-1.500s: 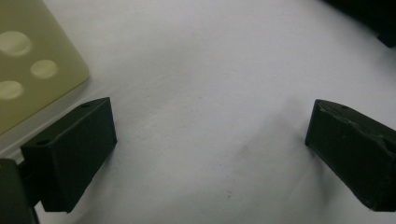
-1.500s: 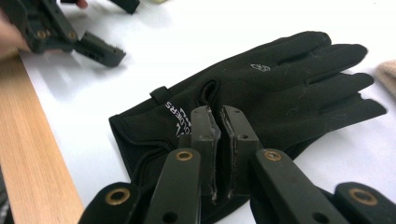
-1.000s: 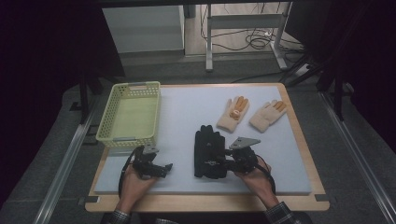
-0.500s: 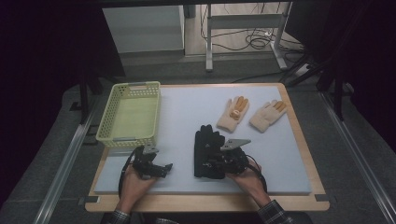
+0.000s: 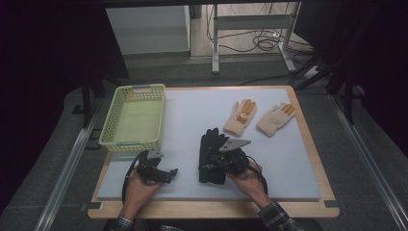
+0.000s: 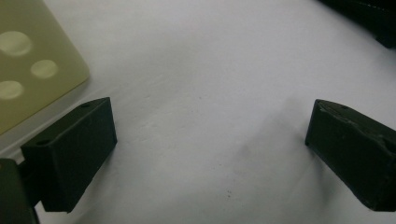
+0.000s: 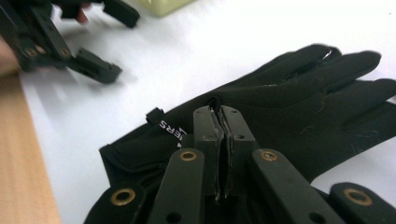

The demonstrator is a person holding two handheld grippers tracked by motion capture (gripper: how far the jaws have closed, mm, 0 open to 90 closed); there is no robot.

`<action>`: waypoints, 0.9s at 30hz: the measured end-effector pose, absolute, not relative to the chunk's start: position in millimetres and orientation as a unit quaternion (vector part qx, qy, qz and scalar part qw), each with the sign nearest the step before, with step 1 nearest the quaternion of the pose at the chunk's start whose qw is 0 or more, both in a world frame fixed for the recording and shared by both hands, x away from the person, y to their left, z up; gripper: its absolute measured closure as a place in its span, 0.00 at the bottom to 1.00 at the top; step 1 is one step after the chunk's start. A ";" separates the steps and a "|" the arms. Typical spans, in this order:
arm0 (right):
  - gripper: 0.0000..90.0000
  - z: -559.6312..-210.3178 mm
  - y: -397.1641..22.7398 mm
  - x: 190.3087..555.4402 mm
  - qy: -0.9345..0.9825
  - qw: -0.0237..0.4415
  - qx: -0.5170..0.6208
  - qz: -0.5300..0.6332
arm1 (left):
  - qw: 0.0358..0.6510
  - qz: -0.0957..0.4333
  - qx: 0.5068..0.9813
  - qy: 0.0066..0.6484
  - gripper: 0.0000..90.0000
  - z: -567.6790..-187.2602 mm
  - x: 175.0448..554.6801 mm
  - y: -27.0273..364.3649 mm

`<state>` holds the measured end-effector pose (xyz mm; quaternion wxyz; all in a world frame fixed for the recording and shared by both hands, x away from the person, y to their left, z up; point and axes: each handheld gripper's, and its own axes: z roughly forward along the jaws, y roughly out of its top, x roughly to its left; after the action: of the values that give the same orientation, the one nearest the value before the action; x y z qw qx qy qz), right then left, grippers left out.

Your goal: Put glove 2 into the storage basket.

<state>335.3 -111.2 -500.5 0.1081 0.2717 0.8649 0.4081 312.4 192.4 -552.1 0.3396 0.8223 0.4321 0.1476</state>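
Observation:
A black glove (image 5: 210,144) lies flat on the white mat (image 5: 187,110), fingers pointing away from me. My right gripper (image 5: 214,166) sits over its cuff end. In the right gripper view its jaws (image 7: 219,112) have just been closing and now stand together, pinching a fold of the black glove (image 7: 289,102) near the cuff tab. My left gripper (image 5: 168,173) rests low on the mat to the left of the glove. Its fingers (image 6: 70,149) stand wide apart with nothing but bare mat between them.
A pale green basket (image 5: 130,143) stands at the mat's left, its corner (image 6: 28,60) close to the left gripper. Two tan gloves (image 5: 243,117) (image 5: 275,119) lie at the back right. The wooden table edge (image 5: 211,207) runs along the front.
My right hand has slid left onto the black glove's cuff end and its jaws have come together on the fabric. The left hand has stayed put.

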 end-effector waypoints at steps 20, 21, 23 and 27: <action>0.94 -523.4 -166.0 322.2 0.861 0.108 0.312 0.387 | 0.342 0.148 0.820 0.434 0.02 -552.3 312.2 191.8; 0.94 -526.0 -163.0 321.5 0.863 0.108 0.308 0.385 | 0.342 0.149 0.820 0.434 0.02 -552.3 312.1 191.8; 0.94 -529.5 -157.0 320.9 0.866 0.111 0.303 0.383 | 0.342 0.149 0.820 0.434 0.03 -552.1 312.1 191.9; 0.94 -531.4 -149.1 321.5 0.865 0.104 0.299 0.389 | 0.343 0.149 0.822 0.429 0.04 -551.4 311.1 194.0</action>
<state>321.5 -149.1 -531.4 0.1040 0.2987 0.8653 0.3888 311.1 194.0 -551.4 0.3426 0.8223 0.4294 0.1485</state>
